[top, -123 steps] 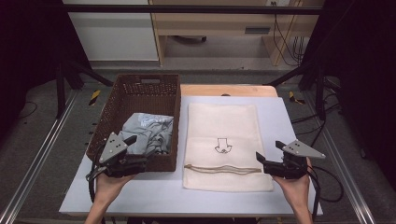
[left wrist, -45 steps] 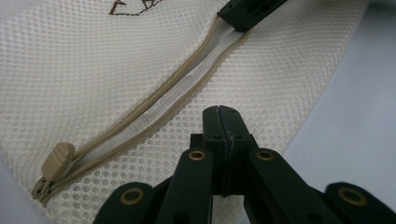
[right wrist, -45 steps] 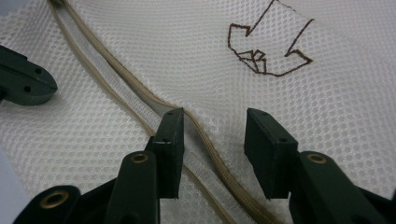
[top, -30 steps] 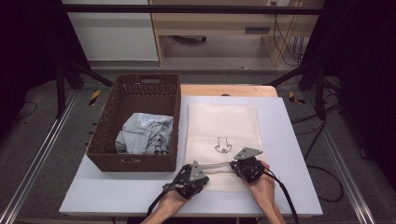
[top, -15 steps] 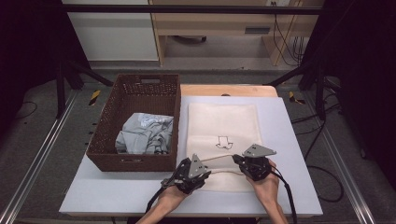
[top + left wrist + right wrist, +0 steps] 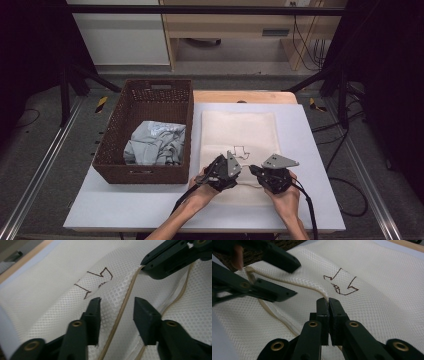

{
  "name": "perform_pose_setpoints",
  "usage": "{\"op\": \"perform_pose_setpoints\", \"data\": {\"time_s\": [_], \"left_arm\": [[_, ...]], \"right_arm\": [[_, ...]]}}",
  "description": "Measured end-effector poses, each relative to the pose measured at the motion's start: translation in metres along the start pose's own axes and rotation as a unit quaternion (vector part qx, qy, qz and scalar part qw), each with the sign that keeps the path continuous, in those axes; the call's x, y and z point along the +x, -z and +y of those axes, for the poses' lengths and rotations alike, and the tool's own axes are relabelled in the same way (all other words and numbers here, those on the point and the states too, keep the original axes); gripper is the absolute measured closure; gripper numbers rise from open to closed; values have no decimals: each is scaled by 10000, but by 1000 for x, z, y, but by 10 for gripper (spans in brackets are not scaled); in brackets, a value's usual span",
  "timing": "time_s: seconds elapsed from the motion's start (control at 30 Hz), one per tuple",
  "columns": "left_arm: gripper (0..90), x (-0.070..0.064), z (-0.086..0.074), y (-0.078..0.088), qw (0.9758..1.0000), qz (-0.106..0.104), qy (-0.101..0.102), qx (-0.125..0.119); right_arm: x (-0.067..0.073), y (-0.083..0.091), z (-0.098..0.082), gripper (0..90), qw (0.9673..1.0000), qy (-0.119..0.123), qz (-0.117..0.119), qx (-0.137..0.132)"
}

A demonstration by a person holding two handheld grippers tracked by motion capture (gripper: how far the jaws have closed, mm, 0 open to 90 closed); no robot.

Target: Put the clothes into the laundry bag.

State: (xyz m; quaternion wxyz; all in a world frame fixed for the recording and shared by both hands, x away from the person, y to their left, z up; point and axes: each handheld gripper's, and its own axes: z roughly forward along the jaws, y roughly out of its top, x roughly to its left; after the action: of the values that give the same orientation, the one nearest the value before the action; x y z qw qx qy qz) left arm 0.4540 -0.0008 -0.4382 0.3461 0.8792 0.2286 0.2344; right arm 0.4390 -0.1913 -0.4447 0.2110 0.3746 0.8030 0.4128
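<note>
A pale table (image 6: 125, 210) is set on a grey floor, with a wicker basket (image 6: 145, 127) at its left. A cream mesh bag (image 6: 240, 132), marked with an arrow, lies beside it. Its raised edge is pinched by the right gripper (image 6: 328, 302); the left gripper (image 6: 116, 307), jaws just parted, straddles the edge unclamped

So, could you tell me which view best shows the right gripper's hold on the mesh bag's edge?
The right gripper view: the right gripper pinches the mesh bag at its raised trim. The left gripper view shows it from the side; the high view hides the jaws.
</note>
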Motion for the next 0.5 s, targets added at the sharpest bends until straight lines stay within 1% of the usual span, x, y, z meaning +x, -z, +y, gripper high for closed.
{"op": "perform_pose_setpoints", "data": {"time_s": [0.03,0.07,0.1,0.13,0.17,0.23,0.27,0.3,0.33,0.37,0.4,0.43,0.47,0.5], "left_arm": [[637,0,0,-3,10000,42,32,15],[712,1,0,-5,10000,31,69,-29],[764,2,0,-5,9999,-45,137,-52],[818,4,1,-5,9998,-74,200,-56],[850,5,1,-4,9998,-85,198,-39],[862,6,1,-3,9997,-100,228,-26],[865,7,1,-2,9996,-88,255,-33],[866,8,1,-1,9995,-88,295,-34],[866,9,1,0,9993,-114,363,-53],[867,10,1,0,9988,-137,467,-105],[866,11,1,1,9985,-150,506,-151],[866,12,1,2,9981,-186,557,-193],[866,13,1,3,9977,-200,609,-239],[865,13,1,5,9974,-233,636,-243]], "right_arm": [[0,0,0,876,10000,-2,0,1],[0,1,0,876,10000,-16,6,11],[0,1,0,876,10000,-2,2,8],[-1,0,0,876,10000,-1,-2,24],[0,0,0,875,10000,-22,18,20],[0,-1,0,866,10000,22,26,16],[1,-1,0,836,10000,16,34,5],[1,-2,0,781,10000,9,16,-14],[2,-1,-1,672,9999,17,-127,-56],[2,-2,-1,638,9999,25,-133,-43],[2,-3,-1,586,9999,22,-143,-31],[3,-4,-1,547,9998,15,-212,4],[3,-4,-1,547,9998,15,-212,4],[2,-7,-2,546,9997,33,-226,61]]}}
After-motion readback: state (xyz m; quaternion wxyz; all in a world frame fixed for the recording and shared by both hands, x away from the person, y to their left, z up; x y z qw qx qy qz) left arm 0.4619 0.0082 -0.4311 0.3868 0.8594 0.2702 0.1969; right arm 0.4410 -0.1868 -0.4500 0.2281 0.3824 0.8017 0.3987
